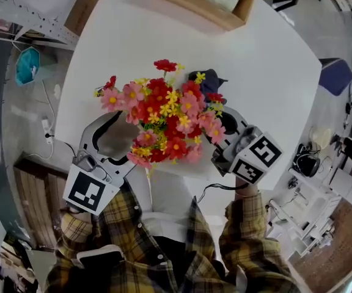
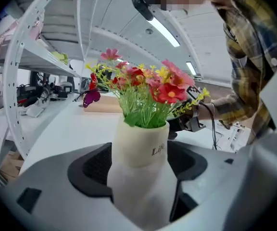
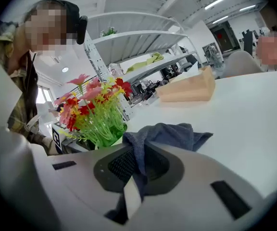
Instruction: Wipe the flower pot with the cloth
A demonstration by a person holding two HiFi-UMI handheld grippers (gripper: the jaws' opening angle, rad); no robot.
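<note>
A cream flower pot (image 2: 141, 148) with red, pink and yellow flowers (image 1: 164, 112) stands on the white table (image 1: 274, 72). In the head view the blooms hide the pot. My left gripper (image 2: 141, 170) has its jaws wide round the pot's lower body, pads against both sides. It shows at the left of the bouquet (image 1: 118, 140). My right gripper (image 3: 136, 165) is shut on a dark blue-grey cloth (image 3: 169, 134), which hangs forward out of its jaws. That gripper (image 1: 222, 118) is at the bouquet's right side, with the cloth (image 1: 203, 79) beside the flowers. Whether the cloth touches the pot I cannot tell.
A wooden box (image 1: 200, 2) sits at the table's far edge. The table's near edge is just in front of the person's plaid shirt (image 1: 164, 249). White shelving (image 3: 138, 52) stands beyond the table. A chair (image 1: 336, 75) is off to the right.
</note>
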